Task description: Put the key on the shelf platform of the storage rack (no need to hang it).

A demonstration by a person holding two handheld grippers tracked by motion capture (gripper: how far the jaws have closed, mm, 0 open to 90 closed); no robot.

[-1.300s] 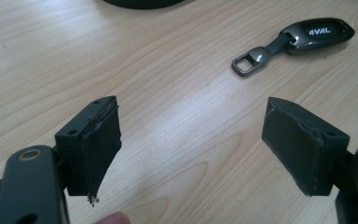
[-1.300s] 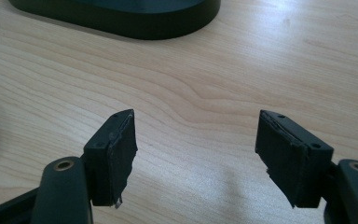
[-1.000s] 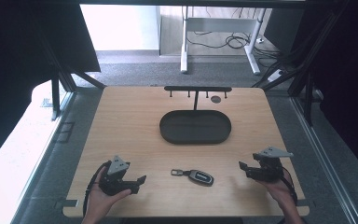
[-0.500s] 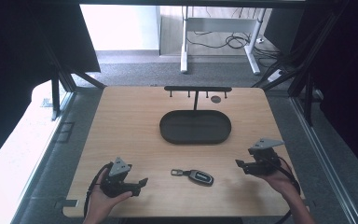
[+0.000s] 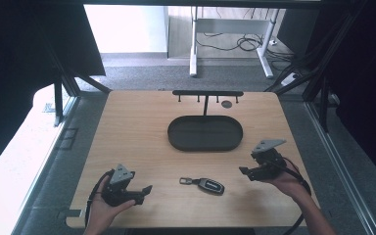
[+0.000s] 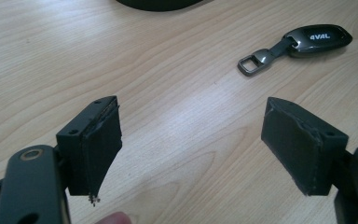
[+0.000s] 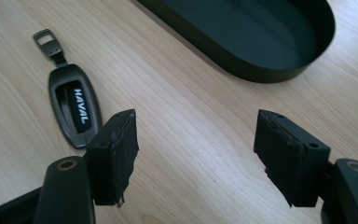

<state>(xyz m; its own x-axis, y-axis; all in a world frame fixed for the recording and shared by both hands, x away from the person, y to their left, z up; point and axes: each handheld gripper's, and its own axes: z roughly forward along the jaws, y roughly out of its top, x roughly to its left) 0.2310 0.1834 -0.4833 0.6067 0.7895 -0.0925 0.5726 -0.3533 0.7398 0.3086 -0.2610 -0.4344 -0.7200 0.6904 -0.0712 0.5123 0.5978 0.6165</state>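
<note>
**Approach Phase: Key Fob Not Yet Grasped**

The light wooden table [image 5: 142, 132] carries a black oval tray [image 5: 205, 133], empty, at its centre. The dark key fob with metal loop [image 5: 203, 184] lies on bare wood nearer the person, between both grippers. The right gripper [image 5: 245, 171] and left gripper [image 5: 147, 190] stand released, holding nothing. Likely next: align one gripper's jaws across the fob's narrow sides, then descend.

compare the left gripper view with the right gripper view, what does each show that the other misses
Left gripper view alone: the far end of the key fob's metal loop, turned toward the camera, and a fingertip at the bottom edge. Right gripper view alone: most of the black oval tray, empty inside, and the full HAVAL lettering. Both share the key fob lying on the wooden table, and open fingers with nothing between them.
</note>
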